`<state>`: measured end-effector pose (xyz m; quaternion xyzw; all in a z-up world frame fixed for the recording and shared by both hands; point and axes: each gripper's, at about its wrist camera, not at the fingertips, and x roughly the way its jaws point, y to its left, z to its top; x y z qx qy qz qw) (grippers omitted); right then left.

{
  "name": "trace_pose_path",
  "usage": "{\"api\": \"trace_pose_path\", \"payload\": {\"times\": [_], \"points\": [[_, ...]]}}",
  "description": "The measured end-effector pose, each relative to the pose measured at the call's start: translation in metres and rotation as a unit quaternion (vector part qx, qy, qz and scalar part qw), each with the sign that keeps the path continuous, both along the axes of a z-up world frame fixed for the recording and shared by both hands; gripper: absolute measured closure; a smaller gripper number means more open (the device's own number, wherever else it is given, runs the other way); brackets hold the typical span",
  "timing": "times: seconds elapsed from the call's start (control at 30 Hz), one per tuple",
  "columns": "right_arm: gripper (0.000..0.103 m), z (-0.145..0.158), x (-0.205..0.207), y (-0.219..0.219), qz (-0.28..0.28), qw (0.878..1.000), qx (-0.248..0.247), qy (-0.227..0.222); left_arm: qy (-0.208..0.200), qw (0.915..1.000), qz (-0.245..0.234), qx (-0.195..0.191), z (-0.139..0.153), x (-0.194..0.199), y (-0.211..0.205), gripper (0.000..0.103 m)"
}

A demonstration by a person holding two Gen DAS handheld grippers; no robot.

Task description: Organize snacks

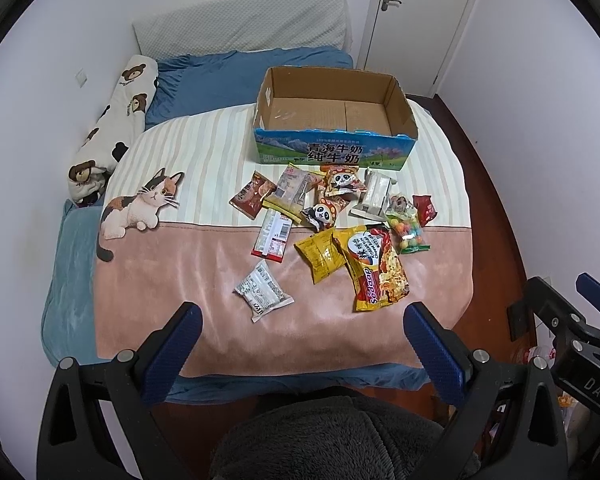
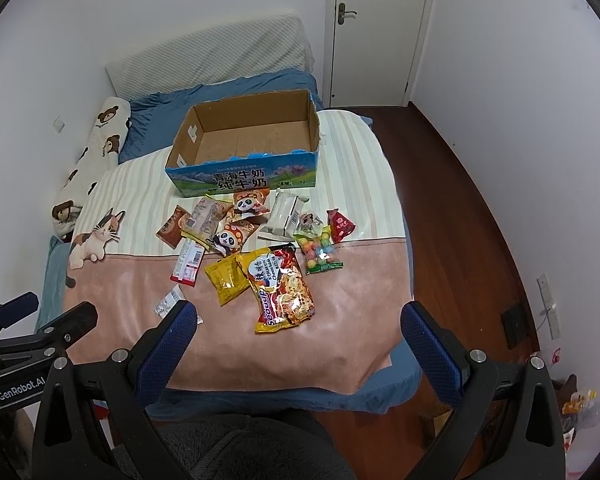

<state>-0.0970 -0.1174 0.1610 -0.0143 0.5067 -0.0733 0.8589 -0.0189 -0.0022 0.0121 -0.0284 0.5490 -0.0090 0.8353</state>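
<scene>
Left gripper point(image 1: 303, 334) and right gripper point(image 2: 299, 330): both spread wide, nothing between the fingers, held above the near edge of the bed point(image 1: 72, 280). Cardboard box point(image 1: 332, 116) sits open on the striped part of the blanket point(image 1: 204, 148), toward the far right side. Snack packets point(image 1: 332, 216) lie loose just in front of the box. A noodle pack point(image 1: 376, 268) and a white packet point(image 1: 264, 292) lie nearest, on the pink part.

Two wrist fisheyes side by side above the bed's point(image 1: 260, 280) foot, facing headward, sharing snacks and box.
</scene>
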Motion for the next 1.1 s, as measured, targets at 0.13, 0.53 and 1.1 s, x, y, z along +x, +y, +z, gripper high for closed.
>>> {"api": "trace_pose_path", "payload": {"times": [0.13, 0.53, 1.1], "points": [[0.000, 0.000, 0.002, 0.000, 0.000, 1.000, 0.000, 0.000, -0.001, 1.0000, 0.001, -0.002, 0.001, 0.001, 0.001, 0.000], [0.000, 0.002, 0.005, 0.004, 0.003, 1.000, 0.001, -0.005, -0.004, 1.0000, 0.003, -0.003, 0.003, 0.006, 0.005, 0.000], [0.000, -0.160, 0.074, -0.021, 0.008, 0.996, 0.041, 0.083, 0.047, 0.9934, 0.084, 0.063, -0.112, 0.067, 0.055, 0.000]]}}
